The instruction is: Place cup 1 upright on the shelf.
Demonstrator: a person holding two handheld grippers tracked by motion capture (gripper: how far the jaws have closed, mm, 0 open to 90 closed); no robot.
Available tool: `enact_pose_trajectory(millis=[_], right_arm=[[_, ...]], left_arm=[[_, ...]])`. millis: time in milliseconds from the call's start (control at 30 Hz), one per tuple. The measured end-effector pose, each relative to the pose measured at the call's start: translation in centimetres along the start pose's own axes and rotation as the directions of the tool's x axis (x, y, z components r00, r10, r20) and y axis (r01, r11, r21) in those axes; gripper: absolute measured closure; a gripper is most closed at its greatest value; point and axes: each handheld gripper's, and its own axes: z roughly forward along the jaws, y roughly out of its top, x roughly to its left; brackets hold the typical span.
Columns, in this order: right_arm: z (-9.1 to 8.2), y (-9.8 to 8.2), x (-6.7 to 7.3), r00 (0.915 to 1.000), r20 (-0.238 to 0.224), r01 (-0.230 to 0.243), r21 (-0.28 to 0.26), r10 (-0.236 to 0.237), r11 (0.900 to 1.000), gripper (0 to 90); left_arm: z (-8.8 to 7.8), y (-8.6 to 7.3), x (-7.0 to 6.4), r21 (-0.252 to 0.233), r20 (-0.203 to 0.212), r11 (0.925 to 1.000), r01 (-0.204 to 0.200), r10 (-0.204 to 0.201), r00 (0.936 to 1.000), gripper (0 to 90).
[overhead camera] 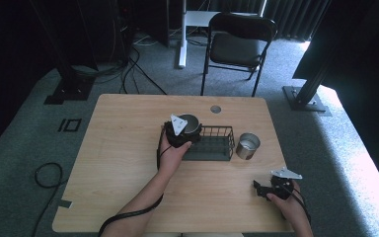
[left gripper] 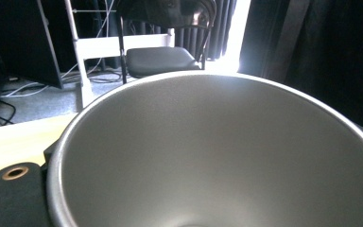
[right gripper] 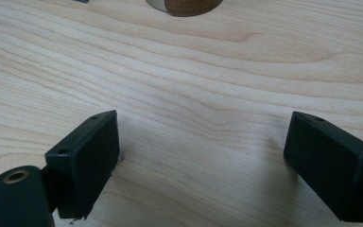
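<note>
A: Grey metal bowl (overhead camera: 189,123), round, matte inside, sits at the left end of the black wire rack (overhead camera: 216,143) in the high view, mid-table, with the left gripper (overhead camera: 179,133) right against its near rim.

B: Left gripper clamped on it?

A: Looks so. Hand wrapped round the tool, grey three-cornered plate on top, jaws at the bowl's rim. Small shiny steel cup (overhead camera: 247,146) stands just right of the rack on the light wooden table (overhead camera: 128,148).

B: Right side?

A: Right gripper (overhead camera: 262,189) low at the near right corner of the table, well apart from rack and cup, nothing in it. Black folding chair (overhead camera: 239,42) behind the table on grey carpet.

B: Left gripper view?

A: Bowl (left gripper: 217,156) up close, its rim curving across the picture, empty inside. One black jaw piece bottom left lies against the outside of the rim; the other jaw is hidden, so grip confirmed from that side only. Chair (left gripper: 158,56) beyond.

B: Right gripper view?

A: Two black jaws wide apart, bare wood grain (right gripper: 194,94) between them, holding nothing, hovering close over the table. Edge of a brown round object (right gripper: 189,5) at the top, too cropped to tell what it is.
</note>
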Motion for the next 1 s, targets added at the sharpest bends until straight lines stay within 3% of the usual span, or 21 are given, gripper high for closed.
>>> enact_pose_trajectory(millis=[233,333,400,467,567,700,1000], right_arm=[[0.0,0.0,0.0,1.0,0.0,0.0,0.0,0.0,1.0,10.8],[0.0,0.0,0.0,1.0,0.0,0.0,0.0,0.0,1.0,10.8],[0.0,0.0,0.0,1.0,0.0,0.0,0.0,0.0,1.0,10.8],[0.0,0.0,0.0,1.0,0.0,0.0,0.0,0.0,1.0,10.8],[0.0,0.0,0.0,1.0,0.0,0.0,0.0,0.0,1.0,10.8],[0.0,0.0,0.0,1.0,0.0,0.0,0.0,0.0,1.0,10.8],[0.0,0.0,0.0,1.0,0.0,0.001,0.0,-0.001,1.0,10.8]], left_arm=[[0.0,-0.2,-0.4,-0.005,-0.002,0.9993,-0.037,0.037,0.9993,12.9],[0.1,-0.2,-0.5,0.016,0.015,0.9981,-0.059,0.059,0.9981,11.8],[0.0,0.0,-0.7,0.025,0.051,0.9967,-0.077,0.076,0.9958,9.6],[-0.2,0.0,-0.7,0.015,0.044,0.996,-0.088,0.088,0.9952,7.5],[-0.3,0.1,-0.5,0.026,0.058,0.9954,-0.092,0.091,0.9942,3.1],[-0.6,0.0,-0.5,0.057,0.087,0.9942,-0.092,0.086,0.9925,3.1],[-1.7,0.3,0.0,0.068,0.127,0.9953,-0.069,0.06,0.9901,3.1]])
